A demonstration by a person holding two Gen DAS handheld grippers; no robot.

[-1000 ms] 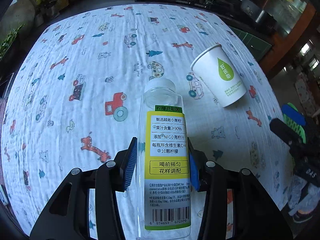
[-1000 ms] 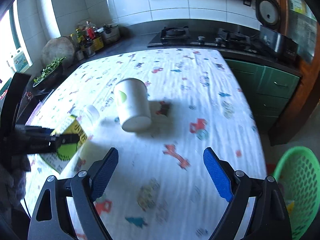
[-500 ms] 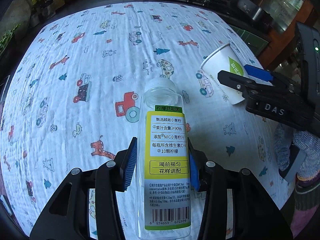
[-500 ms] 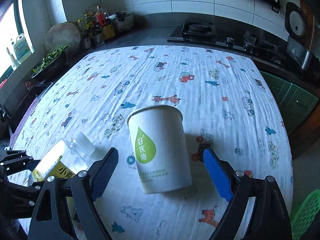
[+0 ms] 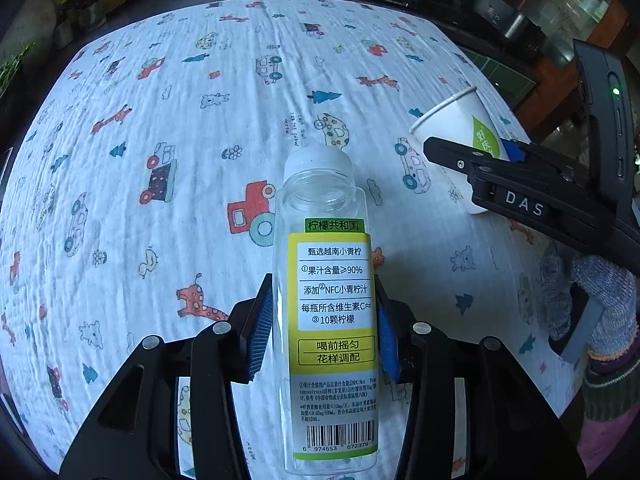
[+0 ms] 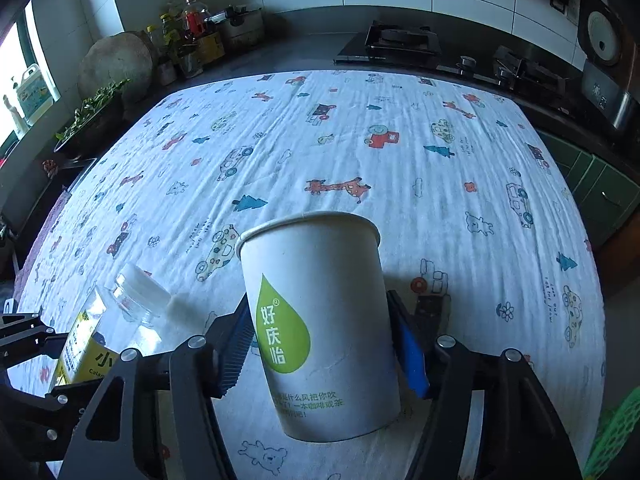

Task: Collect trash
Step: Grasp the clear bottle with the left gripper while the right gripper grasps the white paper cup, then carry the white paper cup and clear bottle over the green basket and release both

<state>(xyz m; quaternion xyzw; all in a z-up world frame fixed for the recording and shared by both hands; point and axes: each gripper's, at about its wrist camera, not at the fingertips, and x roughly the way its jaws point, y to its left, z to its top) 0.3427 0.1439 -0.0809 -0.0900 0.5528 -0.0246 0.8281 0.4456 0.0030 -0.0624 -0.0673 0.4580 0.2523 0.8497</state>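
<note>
Broadly, the bench (image 6: 400,152) fills both views, draped in a white cloth printed with cars and giraffes; a kitchen counter with a gas hob (image 6: 404,40) lies beyond it at twelve o'clock. A green basket (image 6: 616,432) shows only in the right wrist view, at four o'clock off the bench edge, likely where the trash goes.

Next in size, the paper cup (image 6: 320,328) stands upright between the right gripper (image 6: 326,348) fingers, which are closing on its lower wall; the blue pads sit at or nearly at its sides. It looks empty, light and easily crushed, so a gentle squeeze low on the body, away from the soft rim, should serve.

Smaller, the clear plastic bottle (image 5: 332,312) with a yellow label is pinched mid-label by the left gripper (image 5: 324,332), cap end pointing to twelve o'clock. It seems empty, light, fairly stiff but smooth, so it may slip if the pinch loosens.

The left wrist view alone shows the gloved hand (image 5: 600,304) at three o'clock and the cup's open mouth side-on; the right view alone shows the cup's full logo
</note>
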